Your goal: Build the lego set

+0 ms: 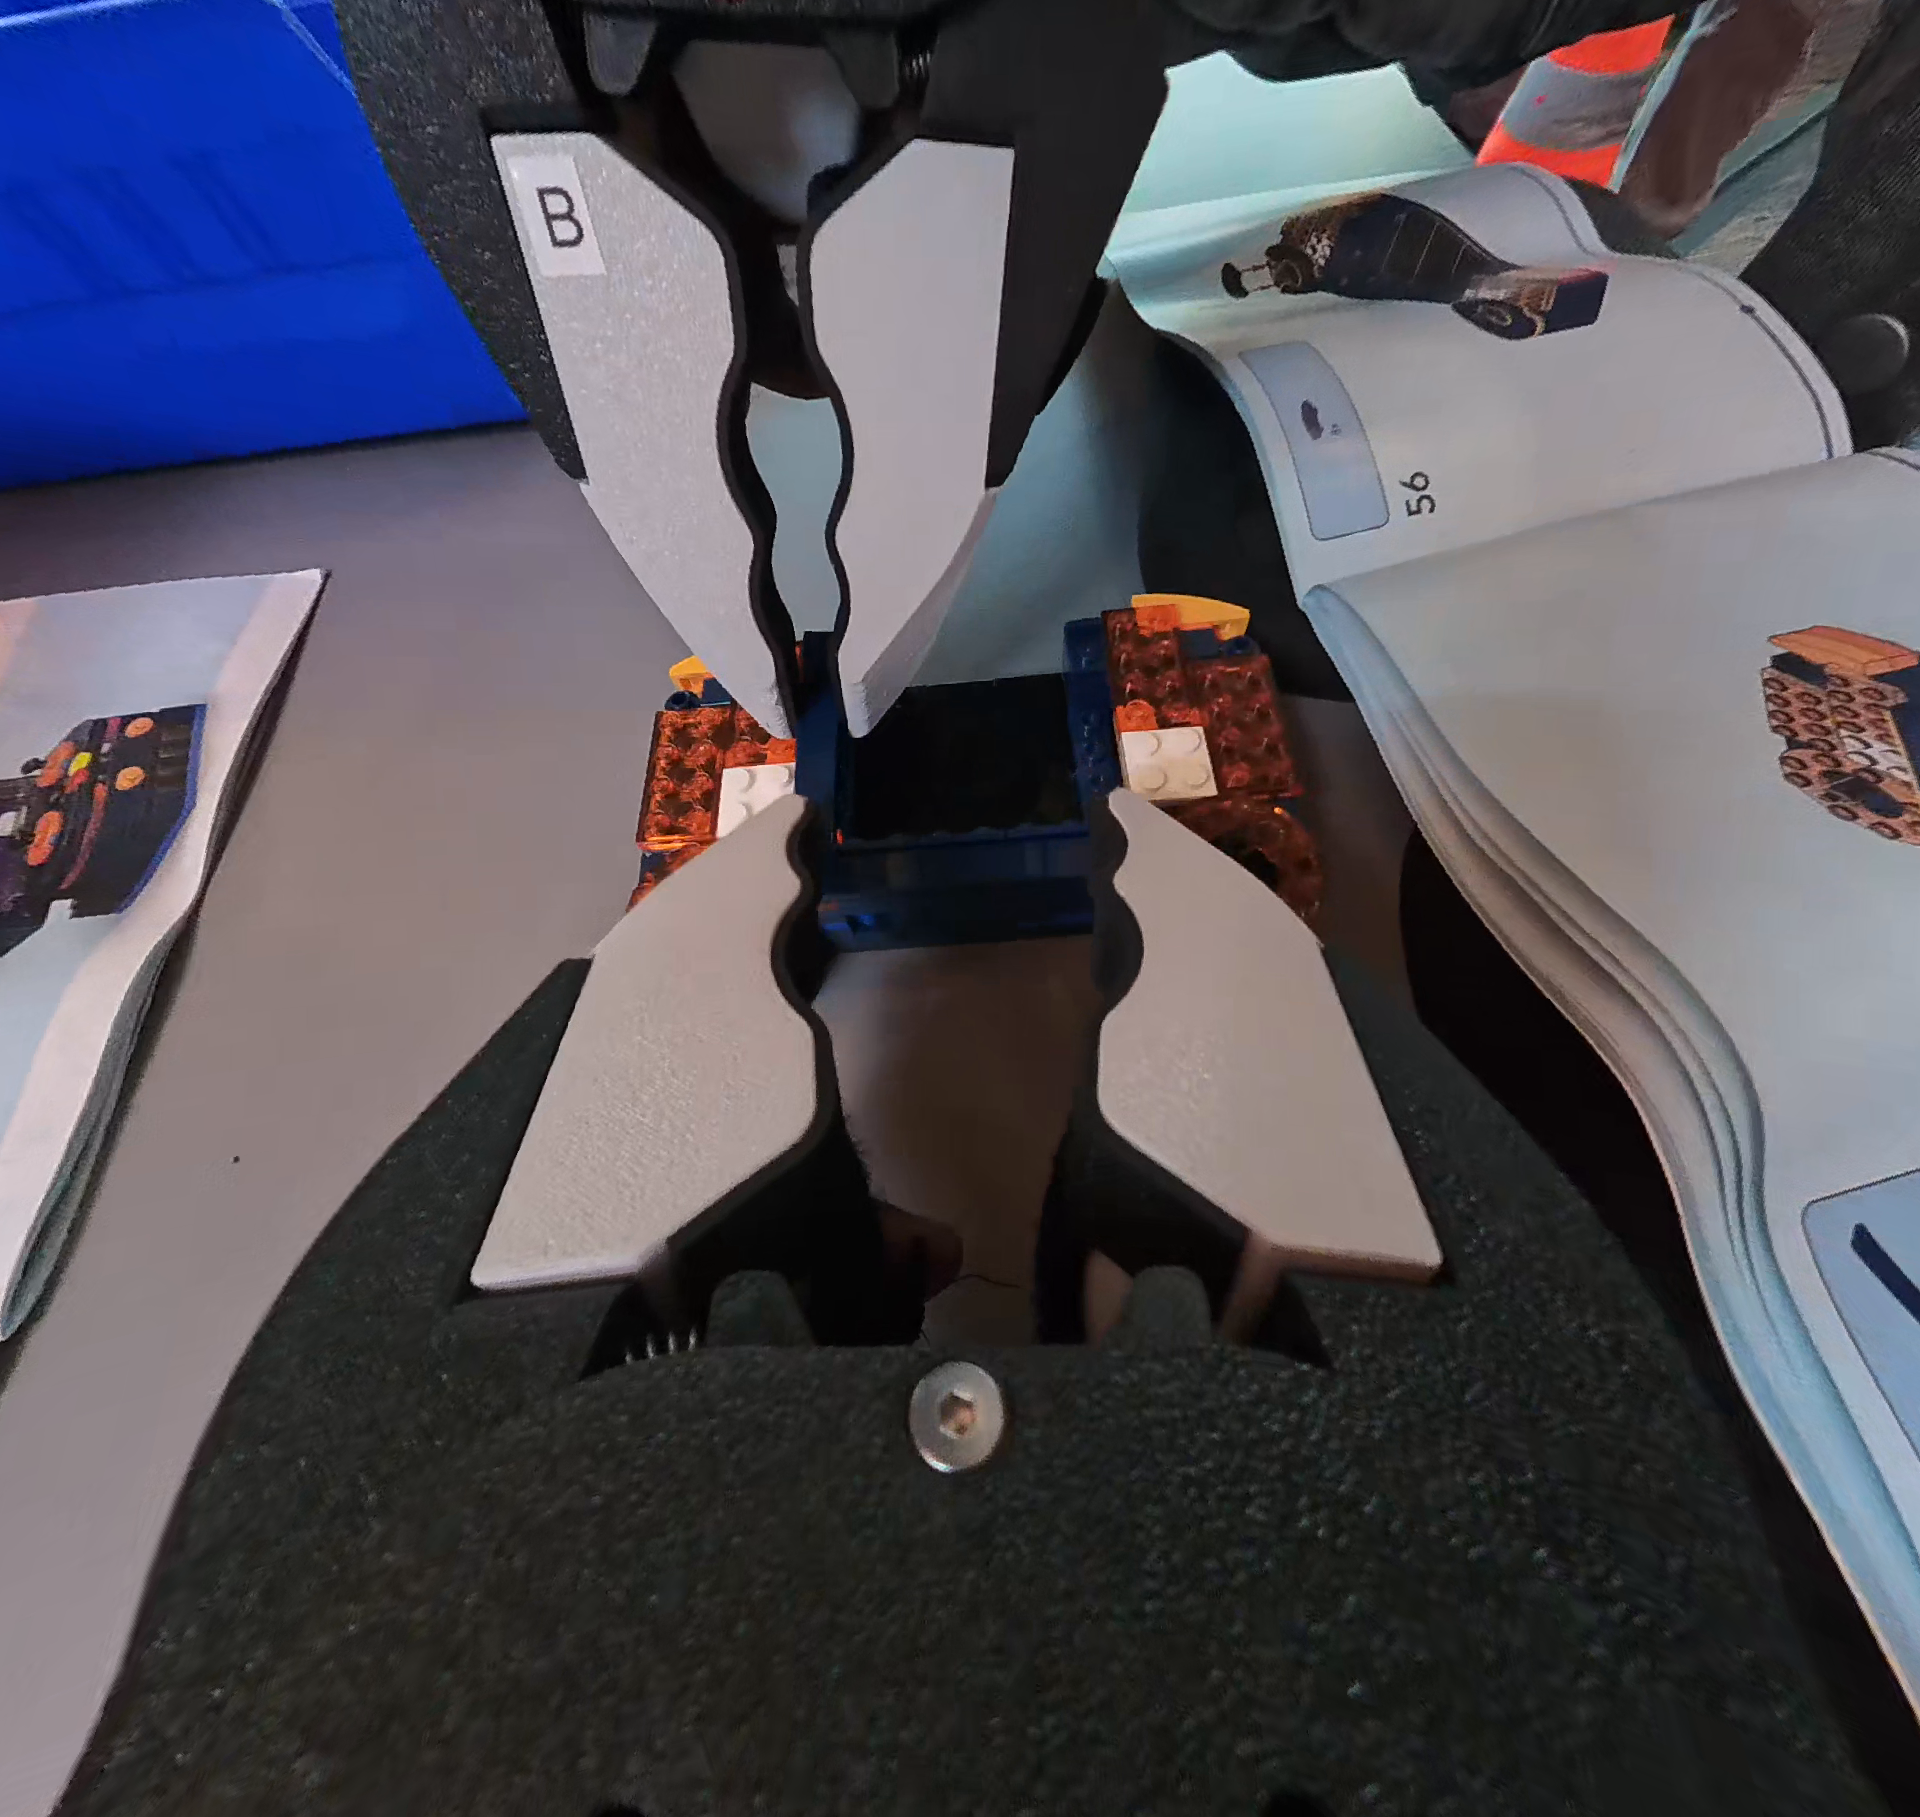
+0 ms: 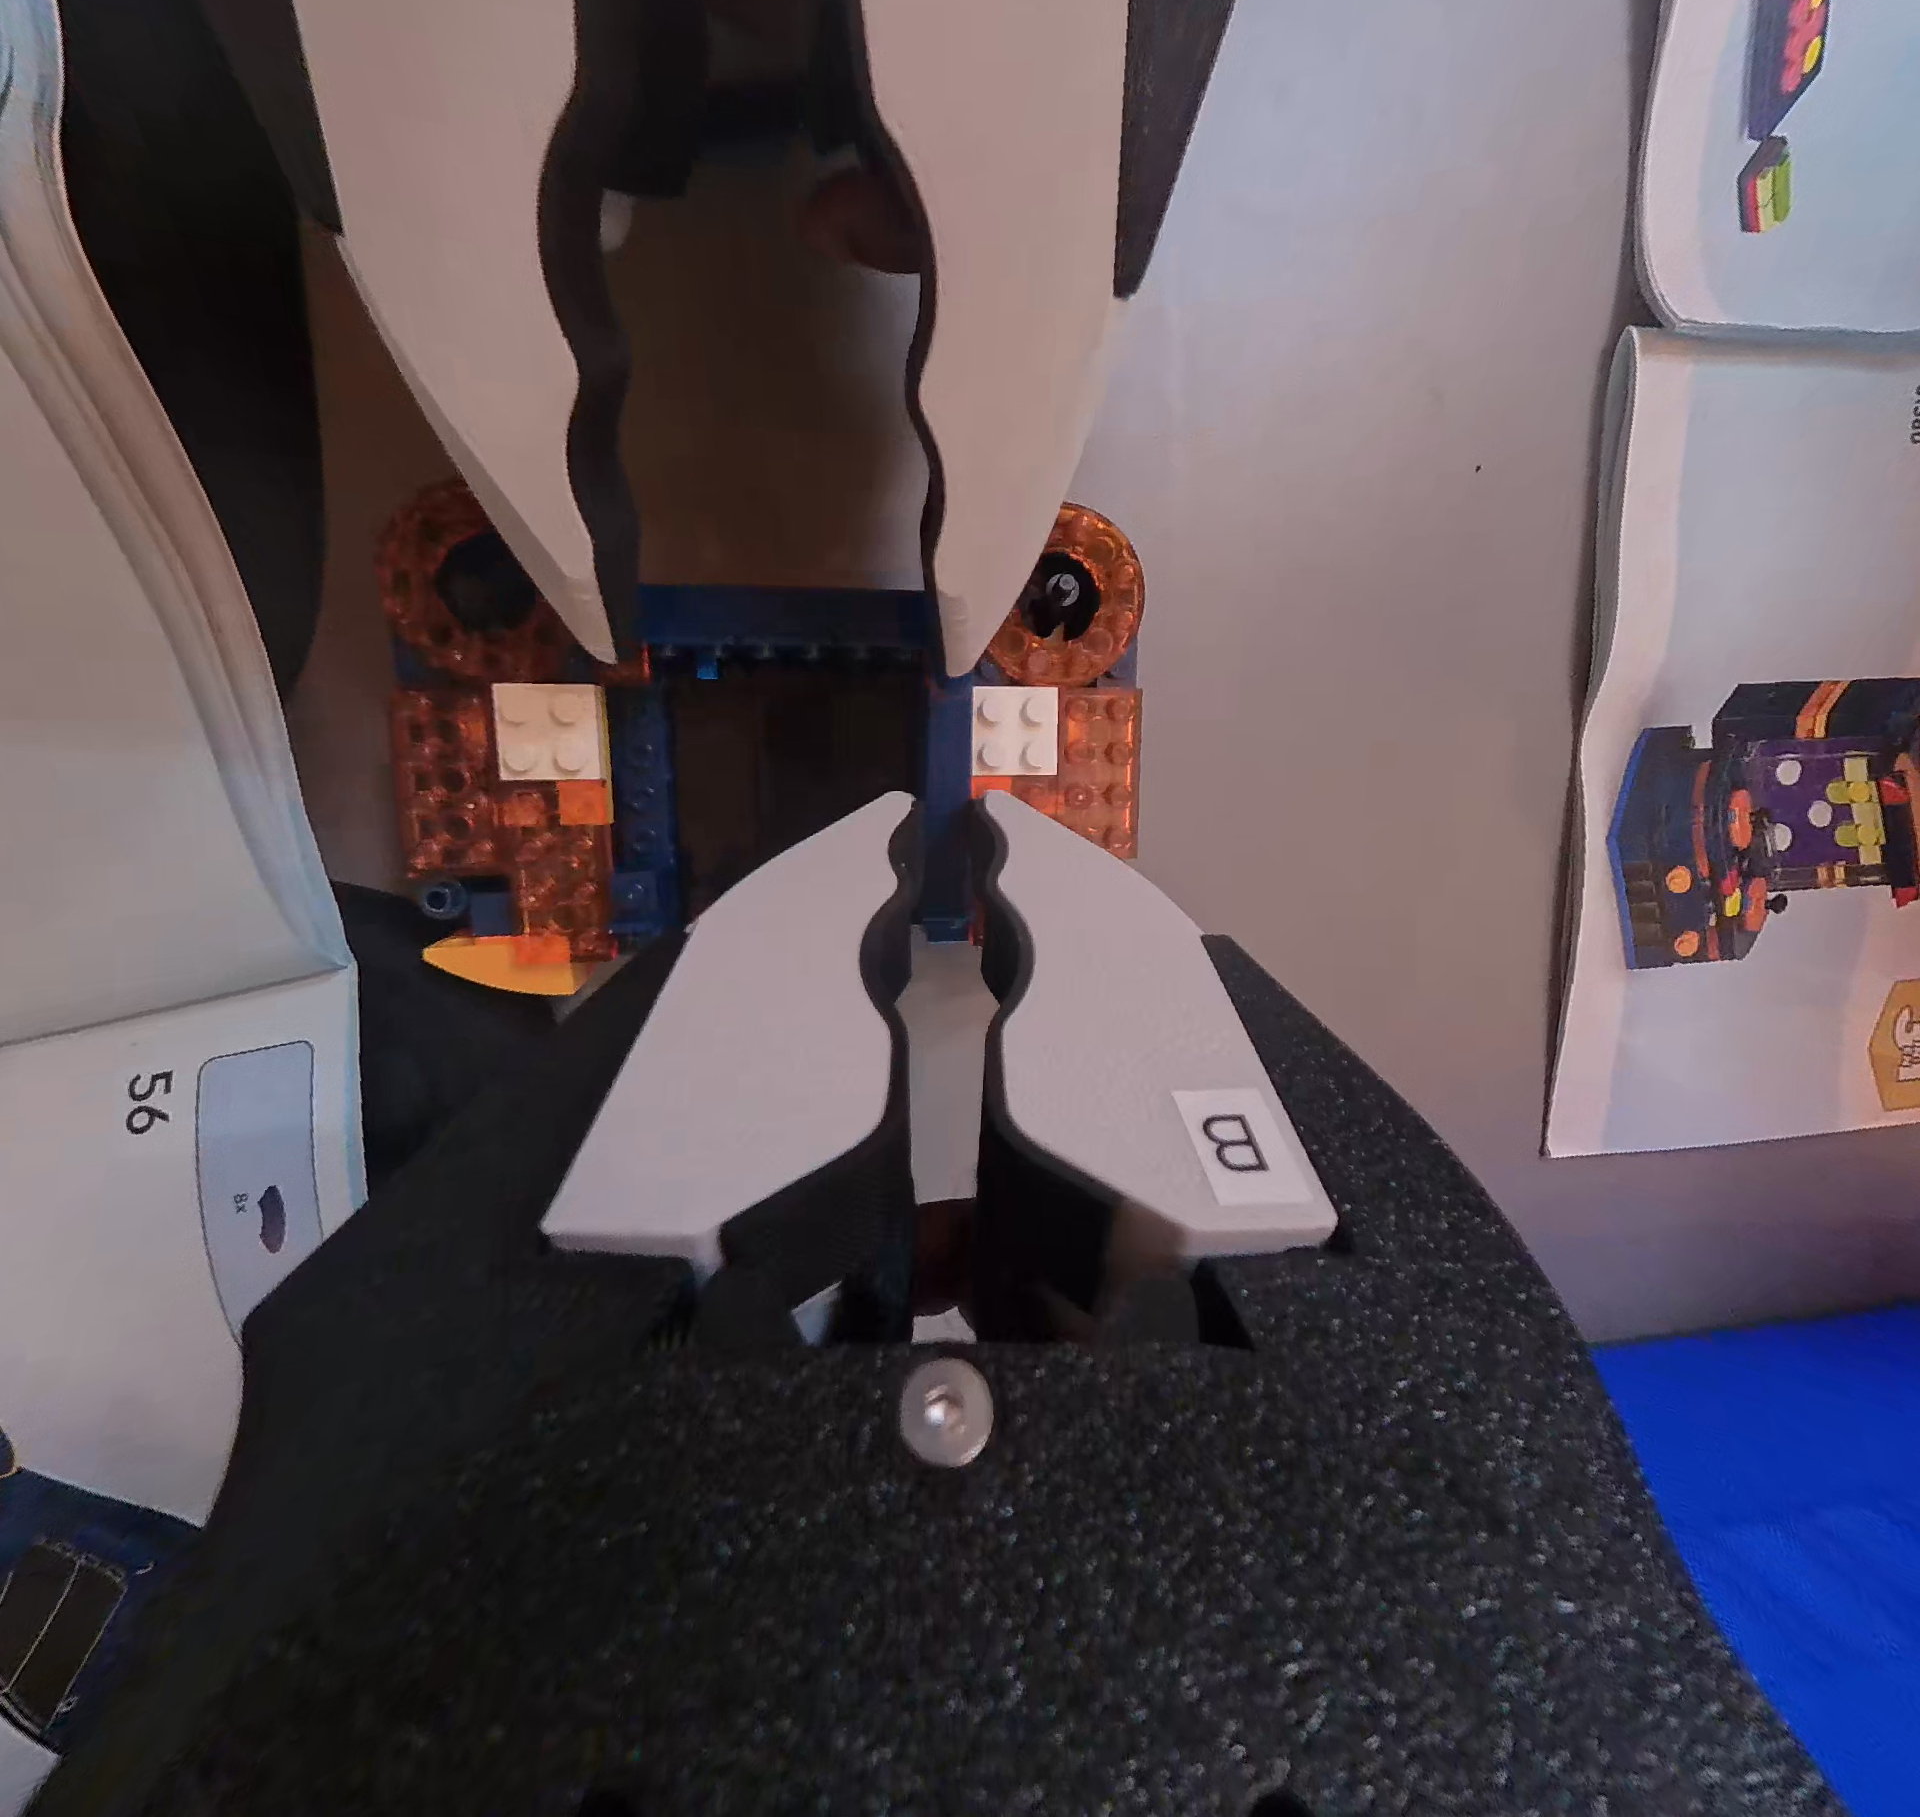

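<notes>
My left gripper [image 1: 956,832] spans the build [image 1: 1195,718] across its dark blue frame, a finger against each side, steadying it on the table [image 1: 436,728]. My right gripper [image 2: 945,801] is clenched, nearly closed, on the thin blue wall [image 2: 943,728] at one edge of that frame.

To seat the wall well, I judge I should keep the left grip firm and low so that the frame cannot skate. Then I press the wall straight down with the studs lined up, without twisting it. The clear orange side parts look easy to knock loose.

As for writing, a white sticker [image 2: 1236,1159] on one right finger bears a single letter. The open booklet [image 1: 1558,728] shows a step number, and a leaflet [image 2: 1714,624] pictures the finished model. I can read no brand.
</notes>
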